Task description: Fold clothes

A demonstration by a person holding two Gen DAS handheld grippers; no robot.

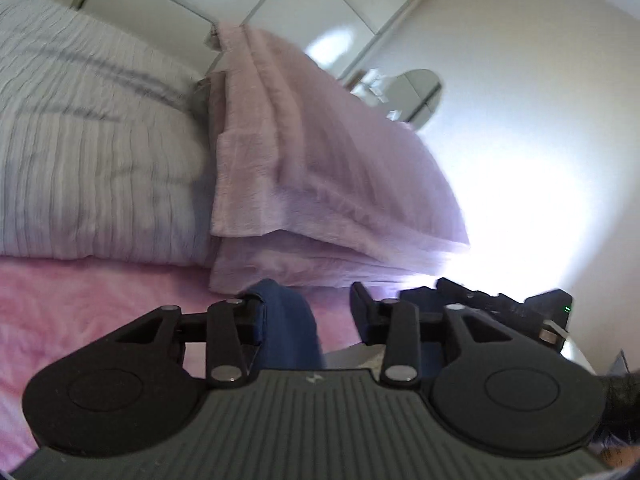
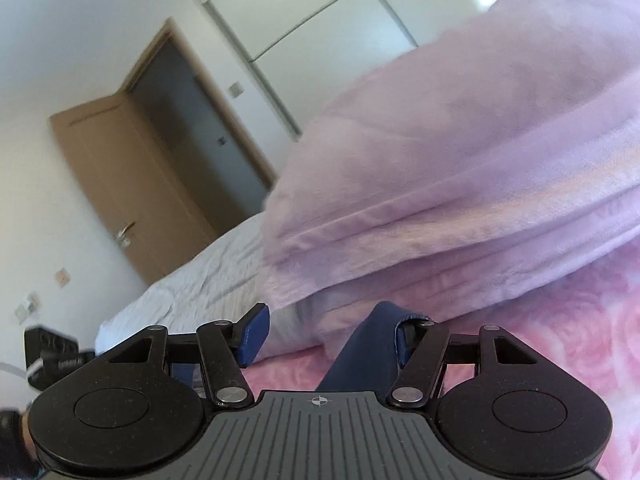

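Observation:
In the left wrist view, a dark blue garment (image 1: pixel 290 328) hangs over the left finger of my left gripper (image 1: pixel 308 300). Pink bedding shows in the gap before the other finger, so the jaws stand apart and do not pinch the cloth. In the right wrist view the same blue garment (image 2: pixel 364 348) drapes against the right finger of my right gripper (image 2: pixel 338 316). Its blue-padded left finger (image 2: pixel 252 336) stands well clear of the cloth, with the jaws wide. Most of the garment is hidden below both grippers.
Both grippers hover over a pink bedspread (image 1: pixel 80 300). A folded lilac blanket (image 1: pixel 320 168) lies just ahead, with a white striped pillow (image 1: pixel 88 140) to its left. White wardrobe doors (image 2: pixel 320 40) and an open wooden door (image 2: pixel 132 184) stand behind.

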